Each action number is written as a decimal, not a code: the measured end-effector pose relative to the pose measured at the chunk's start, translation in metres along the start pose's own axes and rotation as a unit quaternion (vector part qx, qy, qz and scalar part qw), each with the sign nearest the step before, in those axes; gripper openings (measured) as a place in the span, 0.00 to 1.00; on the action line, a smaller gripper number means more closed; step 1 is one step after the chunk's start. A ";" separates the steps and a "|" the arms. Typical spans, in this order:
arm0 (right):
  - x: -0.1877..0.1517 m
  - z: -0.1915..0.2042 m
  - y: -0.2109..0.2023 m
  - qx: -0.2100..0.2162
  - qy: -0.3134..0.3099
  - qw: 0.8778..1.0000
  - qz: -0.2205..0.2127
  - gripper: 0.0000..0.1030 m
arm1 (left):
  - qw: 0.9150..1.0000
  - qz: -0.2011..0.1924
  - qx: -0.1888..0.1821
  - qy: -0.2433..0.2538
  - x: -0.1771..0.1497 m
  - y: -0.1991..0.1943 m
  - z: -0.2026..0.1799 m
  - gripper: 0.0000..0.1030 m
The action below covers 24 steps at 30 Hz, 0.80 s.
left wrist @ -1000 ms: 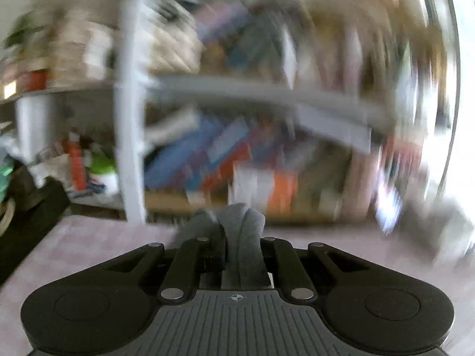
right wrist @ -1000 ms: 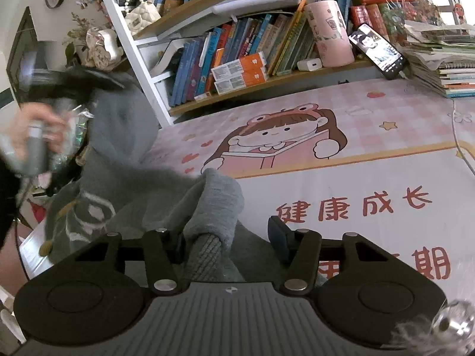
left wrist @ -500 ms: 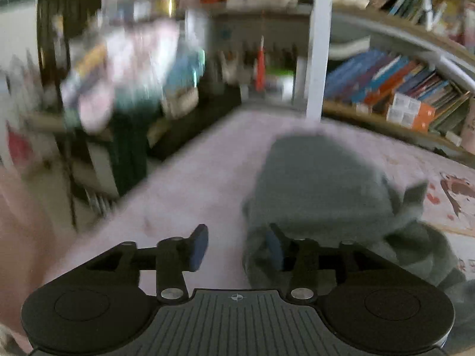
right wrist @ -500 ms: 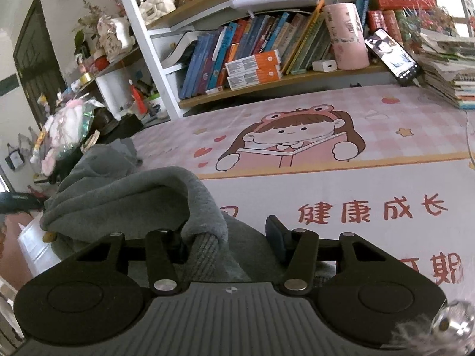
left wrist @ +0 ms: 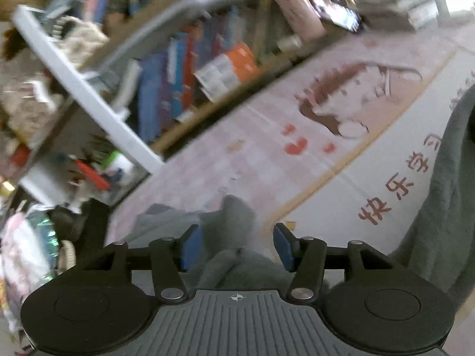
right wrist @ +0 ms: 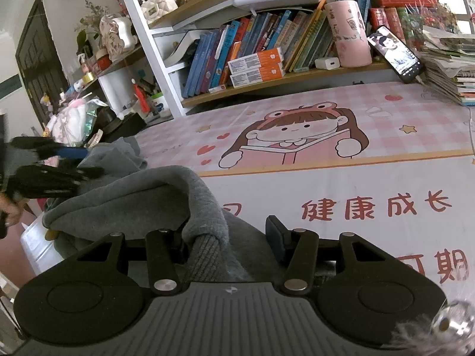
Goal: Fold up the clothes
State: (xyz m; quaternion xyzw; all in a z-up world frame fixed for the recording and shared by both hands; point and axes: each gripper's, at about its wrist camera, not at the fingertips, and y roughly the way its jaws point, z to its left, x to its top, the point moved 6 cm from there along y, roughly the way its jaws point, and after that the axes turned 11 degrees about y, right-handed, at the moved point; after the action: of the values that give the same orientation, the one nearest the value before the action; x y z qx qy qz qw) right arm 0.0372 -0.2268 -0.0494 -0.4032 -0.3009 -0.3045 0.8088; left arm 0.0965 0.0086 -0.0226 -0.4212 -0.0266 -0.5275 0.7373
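Observation:
A grey sweater (right wrist: 133,195) lies in a heap at the left end of the pink cartoon mat (right wrist: 297,178). My right gripper (right wrist: 227,235) sits low over it. A fold with a ribbed cuff drapes over its left finger, while its right pad (right wrist: 274,234) shows bare, clear of the cloth. My left gripper (left wrist: 237,246) is tilted and its jaws are opening. A grey fold (left wrist: 234,216) stands between the blue pads without being pressed. In the right wrist view the left gripper (right wrist: 89,161) is a blur at the heap's far left, with a hand (right wrist: 9,210) behind it.
A bookshelf (right wrist: 252,59) full of books runs along the mat's far edge. A pink cup (right wrist: 350,35), a phone (right wrist: 394,53) and a stack of books (right wrist: 451,59) stand at the back right. Cluttered shelves and bags (right wrist: 74,118) fill the left.
The left gripper held grey cloth up high, shut on it. It has let go, come down to the mat and rolled. The sweater has dropped into a heap. The right gripper stayed put.

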 end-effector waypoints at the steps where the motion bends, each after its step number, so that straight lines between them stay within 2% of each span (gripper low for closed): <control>1: 0.000 0.000 0.000 0.000 -0.001 1.000 0.000 0.47 | 1.000 0.012 -0.007 0.005 0.003 0.009 -0.001 0.53; 2: 0.000 0.000 0.000 0.000 0.000 1.000 0.000 0.47 | 0.999 0.031 -0.002 0.008 0.002 0.020 0.000 0.51; 3: 0.000 0.000 0.000 0.001 0.000 1.000 0.000 0.47 | 0.999 0.050 0.003 0.011 0.001 0.031 0.002 0.38; 4: 0.000 -0.001 0.000 0.002 0.000 1.000 0.000 0.47 | 0.998 0.066 0.013 0.015 0.002 0.040 0.003 0.19; 7: 0.000 -0.002 0.000 0.004 0.002 1.000 0.000 0.47 | 0.994 0.090 0.052 0.045 0.014 0.059 0.008 0.11; 10: -0.001 -0.003 0.001 0.004 0.004 1.000 0.001 0.47 | 0.992 0.076 0.074 0.067 0.051 0.069 0.010 0.09; 12: -0.001 -0.003 0.002 0.005 0.005 1.000 0.000 0.47 | 0.996 0.035 0.075 0.046 0.089 0.063 0.016 0.08; 14: -0.001 -0.004 0.001 0.007 0.006 1.000 0.001 0.47 | 0.997 -0.038 0.061 -0.004 0.135 0.043 0.025 0.08; 15: -0.002 -0.004 0.001 0.009 0.006 1.000 0.001 0.47 | 0.995 -0.074 0.054 -0.029 0.158 0.032 0.029 0.08; 17: -0.002 -0.005 0.001 0.011 0.007 1.000 0.001 0.47 | 0.984 -0.149 0.037 -0.088 0.197 0.008 0.036 0.08; 19: -0.002 -0.006 0.001 0.014 0.009 1.000 0.001 0.47 | 0.966 -0.216 0.010 -0.142 0.228 -0.014 0.042 0.08; 20: -0.002 -0.006 0.001 0.016 0.009 1.000 0.001 0.47 | 0.956 -0.244 -0.009 -0.164 0.241 -0.023 0.042 0.10; 21: -0.002 -0.007 0.000 0.017 0.010 1.000 0.001 0.47 | 0.948 -0.263 -0.022 -0.181 0.250 -0.029 0.042 0.17; 22: -0.001 -0.007 0.000 0.018 0.010 1.000 0.001 0.47 | 0.941 -0.276 -0.042 -0.193 0.258 -0.034 0.040 0.30; 23: -0.001 -0.008 0.000 0.019 0.011 1.000 0.001 0.46 | 0.939 -0.278 -0.059 -0.192 0.261 -0.035 0.036 0.43; 24: -0.001 -0.008 0.000 0.020 0.011 1.000 0.001 0.46 | 0.938 -0.280 -0.075 -0.190 0.263 -0.037 0.032 0.80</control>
State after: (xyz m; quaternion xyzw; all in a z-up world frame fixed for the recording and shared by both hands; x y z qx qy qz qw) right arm 0.0382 -0.2331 -0.0541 -0.3842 -0.2973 -0.3023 0.8201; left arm 0.1963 -0.1727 0.1475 -0.5429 -0.2433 -0.6233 0.5076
